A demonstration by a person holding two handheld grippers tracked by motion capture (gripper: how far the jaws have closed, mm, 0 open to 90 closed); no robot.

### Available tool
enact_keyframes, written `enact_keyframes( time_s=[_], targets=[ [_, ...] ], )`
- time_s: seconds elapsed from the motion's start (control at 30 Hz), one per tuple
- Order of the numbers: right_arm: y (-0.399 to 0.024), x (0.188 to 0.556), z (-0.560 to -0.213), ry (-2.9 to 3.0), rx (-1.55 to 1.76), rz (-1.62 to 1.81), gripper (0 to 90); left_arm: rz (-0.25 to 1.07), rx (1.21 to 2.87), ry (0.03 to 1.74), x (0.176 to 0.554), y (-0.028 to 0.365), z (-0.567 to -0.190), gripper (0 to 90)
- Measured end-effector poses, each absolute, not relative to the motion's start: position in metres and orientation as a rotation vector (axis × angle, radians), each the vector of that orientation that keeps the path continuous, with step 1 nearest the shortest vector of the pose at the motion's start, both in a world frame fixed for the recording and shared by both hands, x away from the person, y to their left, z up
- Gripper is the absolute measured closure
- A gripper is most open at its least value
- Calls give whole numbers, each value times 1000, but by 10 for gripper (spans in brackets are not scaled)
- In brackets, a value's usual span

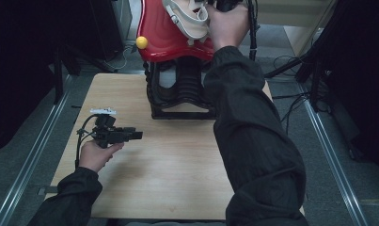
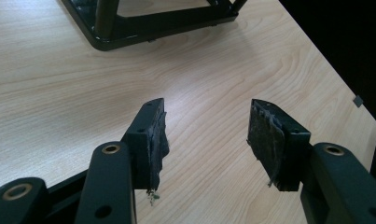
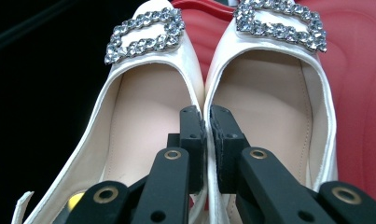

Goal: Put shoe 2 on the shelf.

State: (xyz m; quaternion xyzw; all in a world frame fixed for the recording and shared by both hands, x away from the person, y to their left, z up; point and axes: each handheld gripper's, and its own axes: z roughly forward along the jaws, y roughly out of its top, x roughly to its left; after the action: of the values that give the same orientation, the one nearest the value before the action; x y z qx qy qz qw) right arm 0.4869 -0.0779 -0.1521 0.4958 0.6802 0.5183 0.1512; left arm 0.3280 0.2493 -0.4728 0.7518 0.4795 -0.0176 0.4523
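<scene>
The right arm (image 1: 253, 141) stretches far forward across the wooden table (image 1: 177, 174), its hand (image 1: 227, 26) raised over the red stand (image 1: 161, 33). There the right gripper (image 3: 206, 119) pinches the touching inner edges of two white shoes (image 3: 143, 116), side by side, long axes running away from it, jewelled toes pointing off. The left gripper (image 2: 206, 135) hovers low over the table, jaws wide apart with nothing between them.
</scene>
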Motion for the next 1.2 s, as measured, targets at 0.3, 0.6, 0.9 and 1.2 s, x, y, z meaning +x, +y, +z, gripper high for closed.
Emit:
enact_keyframes(
  time_s=[0.3,0.6,0.9,1.2],
  targets=[
    [-79,501,-163,1762,1520,1527,862,-61,1876,1166,329,243,-473,484],
    [-64,505,-173,1710,1552,1506,861,-61,1863,1162,330,243,-471,485],
    [-53,504,-182,1702,1559,1476,854,-52,1870,1153,331,242,-470,489],
    [-55,501,-182,1737,1513,1531,708,-66,1894,1143,332,237,-470,487]
  ],
)
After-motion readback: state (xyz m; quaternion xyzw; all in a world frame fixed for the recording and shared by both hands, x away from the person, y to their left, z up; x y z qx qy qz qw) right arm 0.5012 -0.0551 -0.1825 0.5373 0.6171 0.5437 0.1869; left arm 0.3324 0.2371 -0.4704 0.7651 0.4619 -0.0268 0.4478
